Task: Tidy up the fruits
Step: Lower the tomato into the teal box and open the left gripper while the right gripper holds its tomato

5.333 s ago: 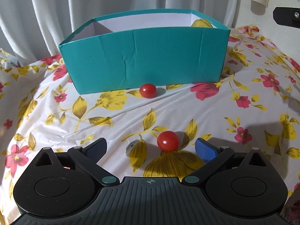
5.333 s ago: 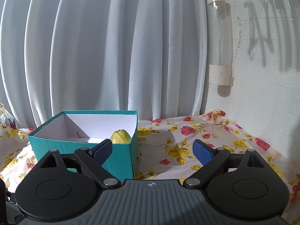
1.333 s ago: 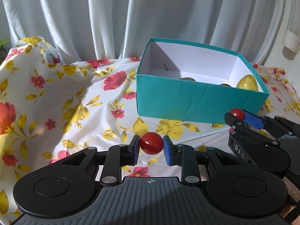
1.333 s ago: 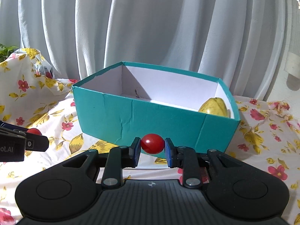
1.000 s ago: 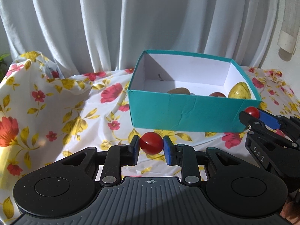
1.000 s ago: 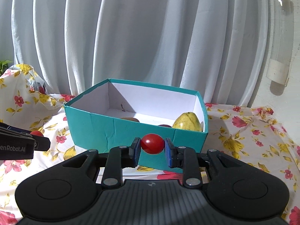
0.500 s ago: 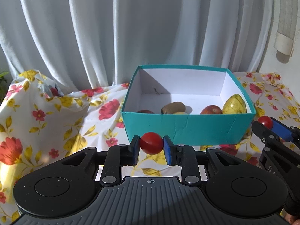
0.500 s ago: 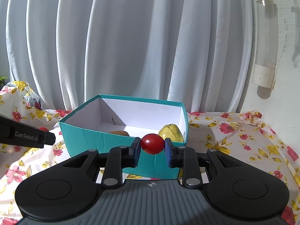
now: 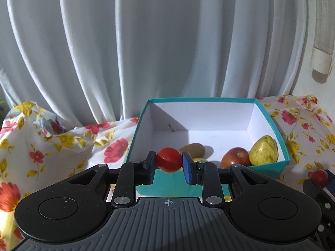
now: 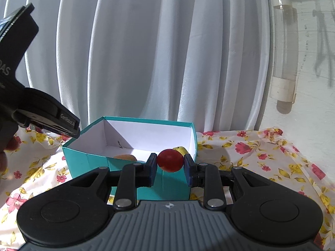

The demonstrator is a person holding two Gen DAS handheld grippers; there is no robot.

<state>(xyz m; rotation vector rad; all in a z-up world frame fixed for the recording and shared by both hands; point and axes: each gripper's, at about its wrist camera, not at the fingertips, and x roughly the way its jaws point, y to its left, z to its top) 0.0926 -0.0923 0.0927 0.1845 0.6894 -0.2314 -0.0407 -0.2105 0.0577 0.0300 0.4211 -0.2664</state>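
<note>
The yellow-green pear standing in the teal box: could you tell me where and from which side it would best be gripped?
Grip the pear across its wide lower body, coming down from above through the box's open top. It stands narrow end up in the near right corner, wall on one side and the red apple on the other, so only the top approach looks clear.

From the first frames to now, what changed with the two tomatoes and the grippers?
Both tomatoes left the cloth: the left gripper closed on one tomato, the right gripper on the other, and both lifted them toward the teal box. The pear stayed in its box corner; the kiwi and apple now show inside.
</note>
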